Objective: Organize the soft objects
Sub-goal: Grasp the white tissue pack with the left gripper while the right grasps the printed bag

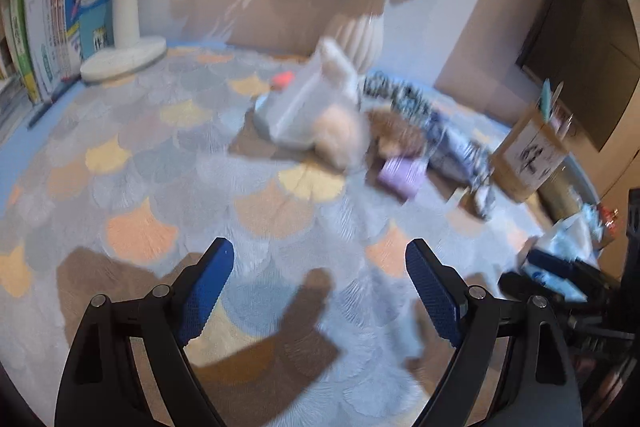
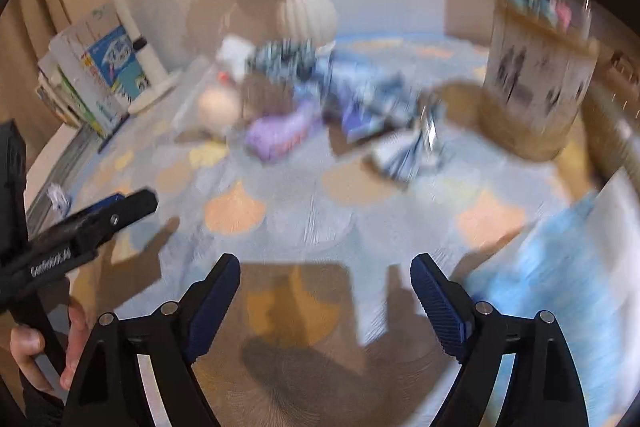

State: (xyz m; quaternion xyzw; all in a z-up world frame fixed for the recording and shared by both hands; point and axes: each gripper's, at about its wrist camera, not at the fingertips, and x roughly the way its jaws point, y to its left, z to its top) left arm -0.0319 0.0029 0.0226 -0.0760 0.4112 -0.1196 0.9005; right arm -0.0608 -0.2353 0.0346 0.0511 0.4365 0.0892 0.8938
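Observation:
Both views are blurred by motion. Soft things lie in a pile on the patterned tablecloth: a cream plush (image 1: 338, 135) (image 2: 218, 107), a brown plush (image 1: 396, 135), a lilac soft item (image 1: 400, 175) (image 2: 280, 135) and blue patterned cloths (image 1: 456, 143) (image 2: 360, 99). A clear plastic container (image 1: 300, 107) stands by the cream plush. My left gripper (image 1: 319, 259) is open and empty, well short of the pile; it also shows in the right wrist view (image 2: 128, 205). My right gripper (image 2: 325, 269) is open and empty, near the table's front.
A white ribbed vase with flowers (image 1: 362, 31) (image 2: 306, 11) stands behind the pile. A round pen holder (image 1: 528, 151) (image 2: 536, 75) is at right. Books (image 1: 80, 23) and a white lamp base (image 1: 124, 57) stand at left. A blue-white packet (image 2: 560, 267) lies right.

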